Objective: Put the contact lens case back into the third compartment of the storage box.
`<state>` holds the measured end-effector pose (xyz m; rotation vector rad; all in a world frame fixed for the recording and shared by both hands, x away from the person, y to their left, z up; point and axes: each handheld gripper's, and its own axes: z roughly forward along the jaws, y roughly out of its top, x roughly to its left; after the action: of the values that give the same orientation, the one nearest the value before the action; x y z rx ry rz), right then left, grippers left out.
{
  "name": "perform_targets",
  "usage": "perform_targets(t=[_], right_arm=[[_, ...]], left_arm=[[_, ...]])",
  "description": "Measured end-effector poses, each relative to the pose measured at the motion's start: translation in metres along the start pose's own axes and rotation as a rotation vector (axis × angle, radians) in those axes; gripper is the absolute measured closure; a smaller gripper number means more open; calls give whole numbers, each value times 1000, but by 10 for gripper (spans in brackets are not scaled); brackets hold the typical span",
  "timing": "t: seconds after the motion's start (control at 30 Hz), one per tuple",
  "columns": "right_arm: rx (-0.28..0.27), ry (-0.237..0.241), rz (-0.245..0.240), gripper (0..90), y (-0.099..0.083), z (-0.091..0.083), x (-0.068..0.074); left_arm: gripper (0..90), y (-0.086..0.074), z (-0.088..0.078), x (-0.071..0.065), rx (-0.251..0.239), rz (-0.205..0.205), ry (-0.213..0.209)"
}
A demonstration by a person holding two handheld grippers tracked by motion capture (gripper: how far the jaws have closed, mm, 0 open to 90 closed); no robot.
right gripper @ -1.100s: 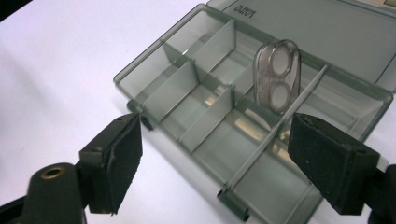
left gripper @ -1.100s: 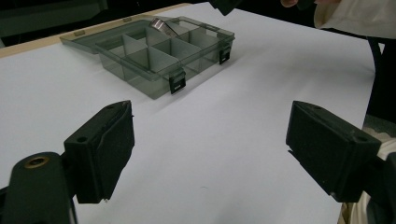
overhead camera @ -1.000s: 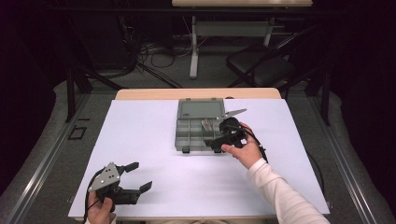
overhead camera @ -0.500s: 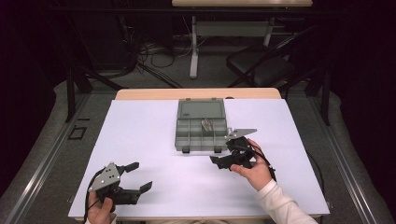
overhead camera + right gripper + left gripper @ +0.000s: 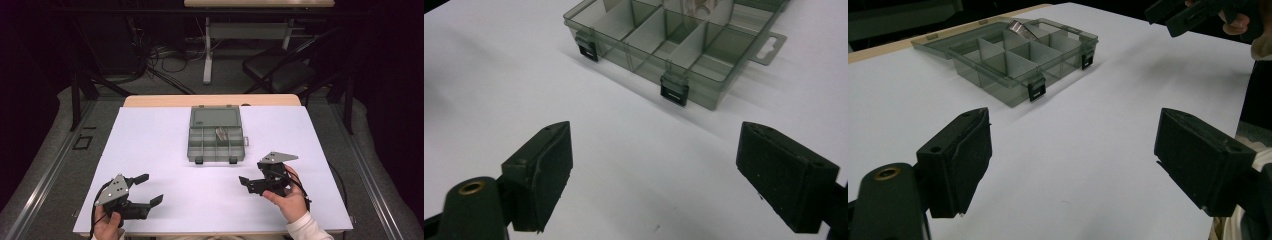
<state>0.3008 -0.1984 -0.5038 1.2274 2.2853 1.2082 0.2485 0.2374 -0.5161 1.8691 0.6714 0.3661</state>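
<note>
High view: white table [image 5: 165, 145], dark room, chair [image 5: 280, 75] behind.
My left gripper [image 5: 150, 190] and right gripper [image 5: 250, 177] gape, empty, near the table's front edge; open box [image 5: 217, 145] sits mid-table.

Smoky translucent plastic organizer box [image 5: 217, 142], glossy, with black plastic latches [image 5: 674, 93], beyond the matt black jaw pads [image 5: 546, 172]. Small shiny, metallic-looking item [image 5: 1021, 28] in one compartment. Smooth matt white sheet [image 5: 200, 190], paper-like, beneath the fingers. Pale wood table edge [image 5: 160, 100] beyond. Dull grey plate [image 5: 113, 189], possibly metal, atop the left gripper [image 5: 147, 189].
</note>
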Motion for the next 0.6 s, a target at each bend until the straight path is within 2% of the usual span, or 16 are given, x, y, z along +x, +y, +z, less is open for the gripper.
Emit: perform_targets(t=[0.23, 0.33, 0.6], right_arm=[[-23, -23, 33, 150, -15, -8, -6], [-45, -42, 24, 150, -20, -9, -9], [-79, -57, 48, 149, -25, -8, -16]], left_arm=[[158, 0, 0, 0, -2, 0, 0], [159, 0, 0, 0, -2, 3, -2], [159, 0, -1, 0, -2, 3, 0]])
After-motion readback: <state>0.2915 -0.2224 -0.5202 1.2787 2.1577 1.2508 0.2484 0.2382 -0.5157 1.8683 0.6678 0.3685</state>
